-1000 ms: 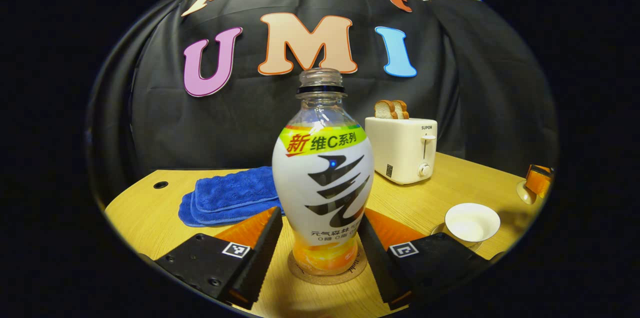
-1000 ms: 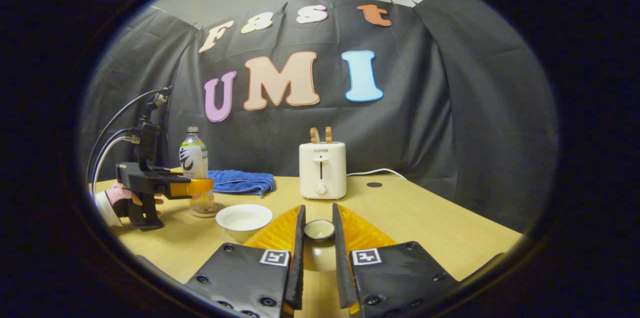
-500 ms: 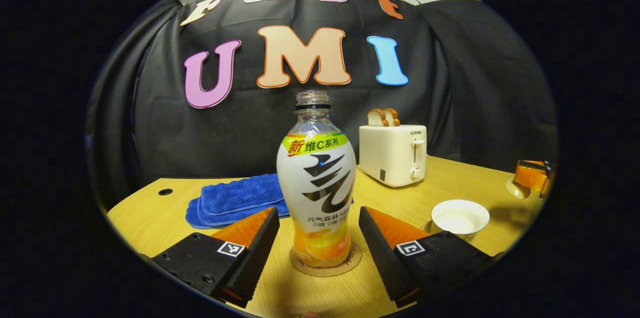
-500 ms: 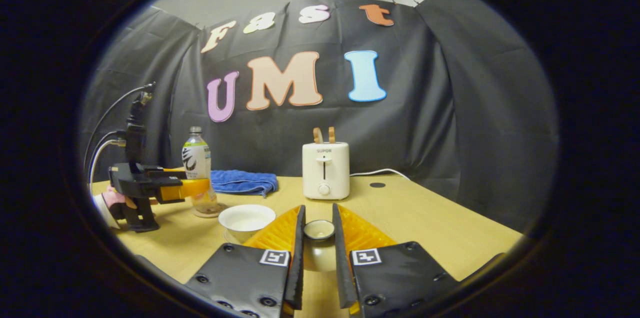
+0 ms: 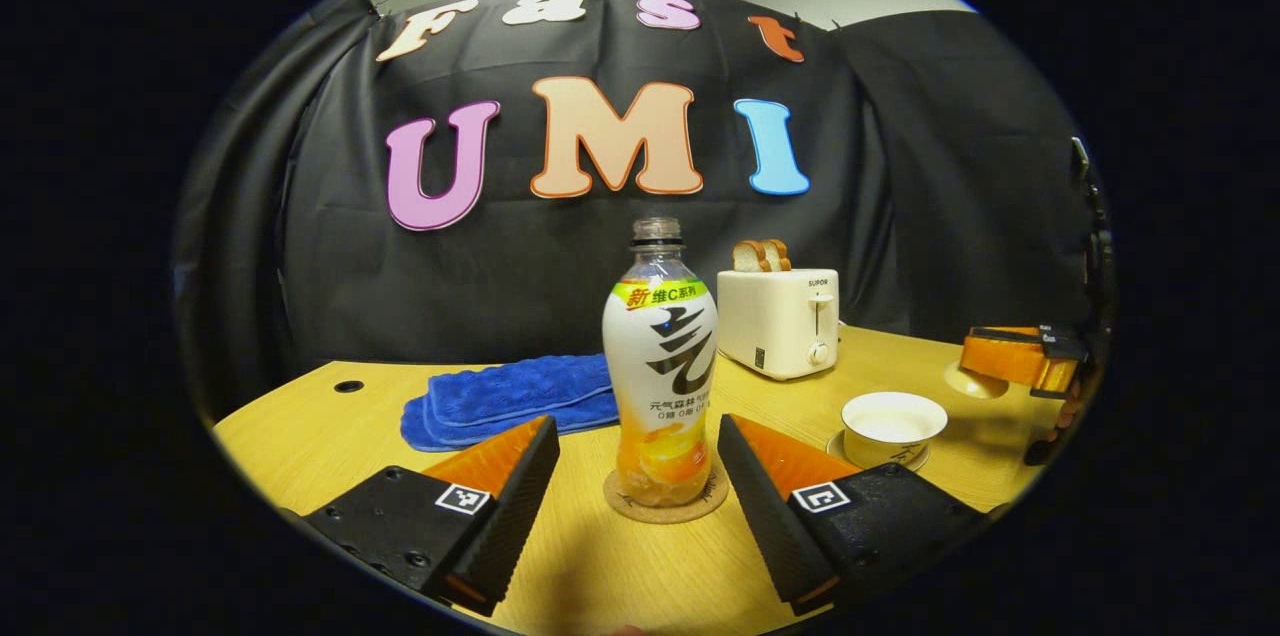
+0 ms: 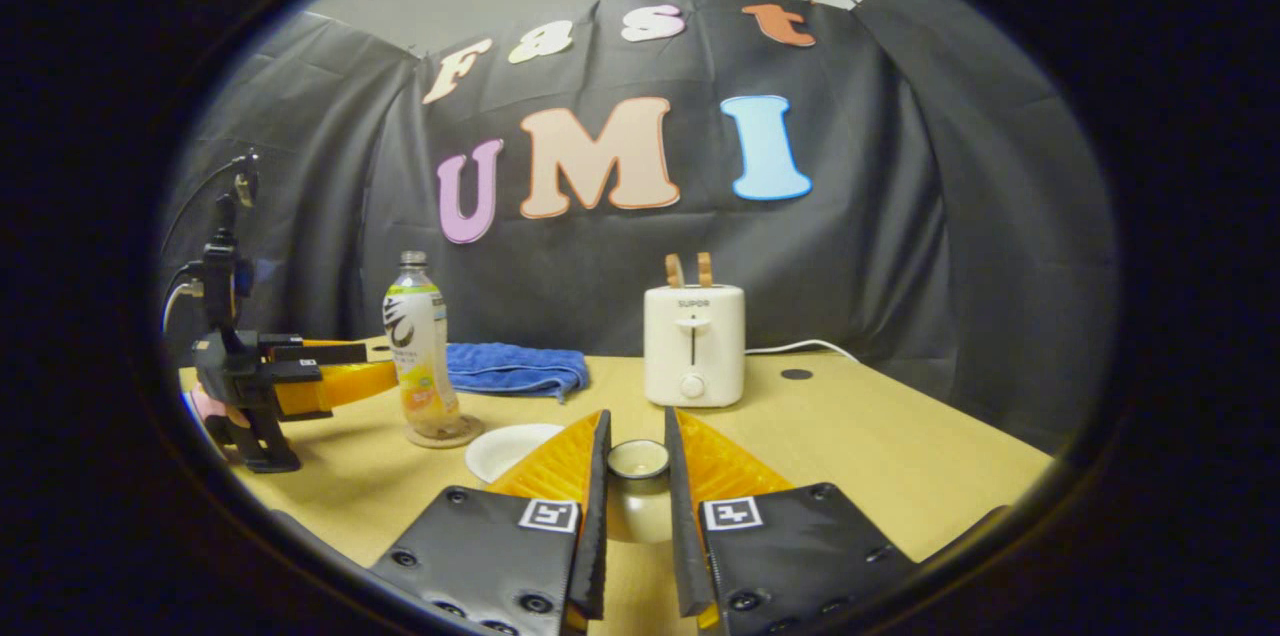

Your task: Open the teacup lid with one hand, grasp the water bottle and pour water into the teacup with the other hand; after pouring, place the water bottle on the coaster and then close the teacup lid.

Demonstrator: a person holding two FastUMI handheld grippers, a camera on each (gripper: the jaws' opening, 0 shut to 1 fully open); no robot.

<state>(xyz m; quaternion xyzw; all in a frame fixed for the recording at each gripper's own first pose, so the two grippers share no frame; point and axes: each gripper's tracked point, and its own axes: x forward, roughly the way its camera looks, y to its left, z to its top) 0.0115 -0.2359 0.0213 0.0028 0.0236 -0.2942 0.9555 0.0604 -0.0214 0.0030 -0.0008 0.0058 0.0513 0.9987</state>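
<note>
The water bottle point(image 5: 660, 366) stands upright, uncapped, on a round cork coaster point(image 5: 690, 508). My left gripper point(image 5: 637, 436) is open, with its fingers on either side of the bottle and a little short of it, touching nothing. To the right, the lidless white teacup point(image 5: 893, 419) sits on its saucer. In the right gripper view, my right gripper point(image 6: 635, 428) is shut on the knob of the teacup lid point(image 6: 636, 461), held above the table. The teacup point(image 6: 500, 448) lies just left of its fingers, partly hidden. The bottle point(image 6: 420, 346) and left gripper point(image 6: 330, 381) are farther left.
A cream toaster point(image 5: 780, 321) with bread slices stands at the back of the wooden table point(image 5: 300, 426). A folded blue towel point(image 5: 510, 396) lies behind and left of the bottle. Toaster point(image 6: 693, 344) and towel point(image 6: 515, 368) also appear in the right gripper view.
My left gripper has backed away from the bottle, which stays on the coaster. My right gripper has shifted left with the lid, nearer the teacup.
</note>
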